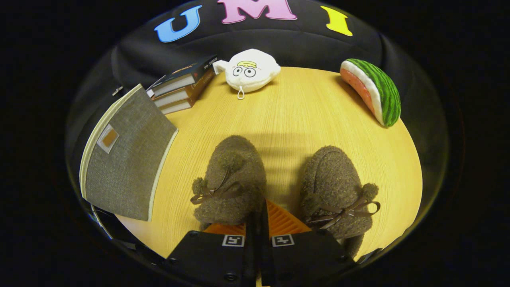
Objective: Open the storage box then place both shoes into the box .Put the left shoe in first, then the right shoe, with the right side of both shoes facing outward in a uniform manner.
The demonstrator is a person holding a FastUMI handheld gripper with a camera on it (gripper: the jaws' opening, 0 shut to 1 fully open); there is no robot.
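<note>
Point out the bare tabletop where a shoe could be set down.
Bare table lies between the plush toy, watermelon toy and two shoes. Crowded by storage box and books. Gripper jaws shut, between the shoes.

A light wooden table with fine straight grain stands before the booth's black cloth wall.

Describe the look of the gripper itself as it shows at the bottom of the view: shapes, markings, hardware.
The gripper has two broad, blocky finger mounts side by side. Each carries a small square black-and-white marker tag near its inner edge, and round screw heads sit at the corners. The inner finger faces are ribbed with fine parallel ridges. The fingers meet with nothing between them.
</note>
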